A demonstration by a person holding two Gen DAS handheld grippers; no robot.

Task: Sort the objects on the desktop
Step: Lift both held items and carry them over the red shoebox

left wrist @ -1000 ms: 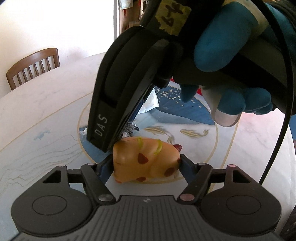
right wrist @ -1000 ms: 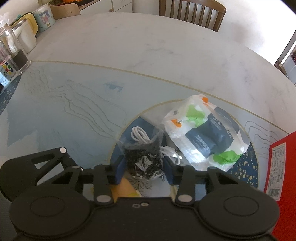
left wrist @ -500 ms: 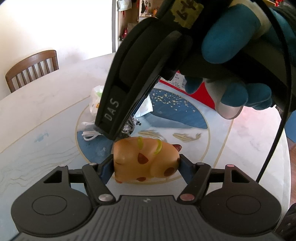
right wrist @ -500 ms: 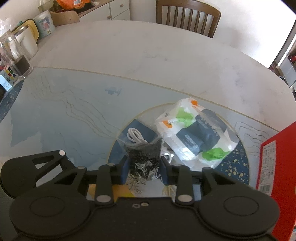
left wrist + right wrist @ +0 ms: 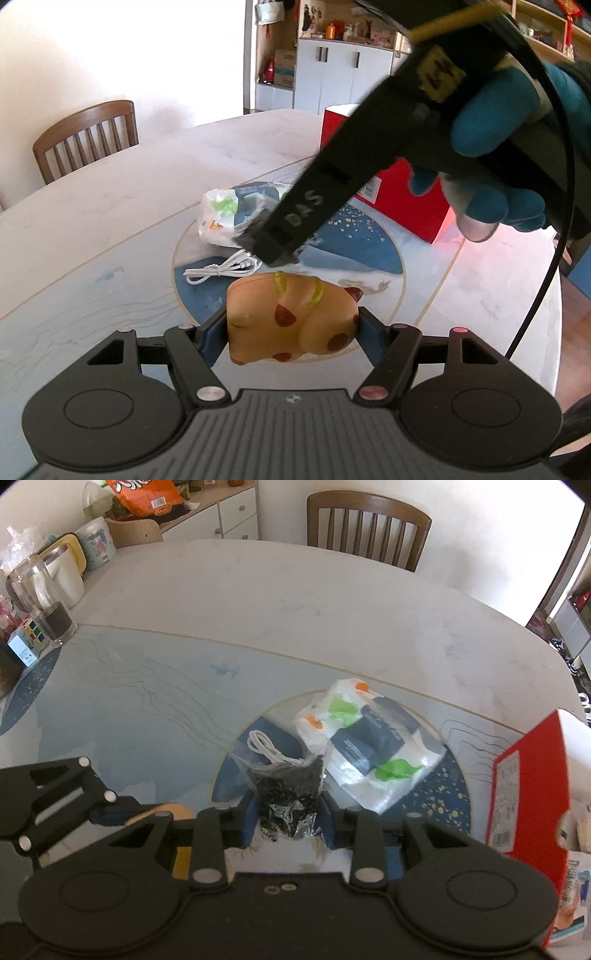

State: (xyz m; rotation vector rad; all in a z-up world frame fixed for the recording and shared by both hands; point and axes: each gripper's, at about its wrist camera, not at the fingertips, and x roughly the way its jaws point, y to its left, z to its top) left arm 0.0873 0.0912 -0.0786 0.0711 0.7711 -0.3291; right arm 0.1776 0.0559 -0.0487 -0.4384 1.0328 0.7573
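Left wrist view: left gripper point(image 5: 291, 328) clamped on orange animal-shaped rubber toy with brown spots point(image 5: 291, 321), toy pinched flank to flank between blue finger pads point(image 5: 212, 338) and carried clear of round marble table with blue glass inlay point(image 5: 110, 206). Change from one second back: both tools raised; more of the tabletop exposed beneath the toy, white coiled cable point(image 5: 221, 269) now uncovered on the central blue disc. Right gripper point(image 5: 275, 249), held by blue-gloved hand point(image 5: 491, 147), lifted well above the toy instead of just over it. Right wrist view: right gripper point(image 5: 288, 812) closed on small clear plastic bag of black granules point(image 5: 288, 801), bag hanging free over the disc centre. Left on the disc: cable point(image 5: 266, 747) and white tissue pack with green and grey print point(image 5: 369, 746), side by side. Red cardboard box point(image 5: 524, 775) standing toward the right edge. Implication, as judgement: two pickups complete, grips apparently secure; transport to sorting locations next, destinations not identifiable. Bag thin and crumpled; slip risk under fast motion.
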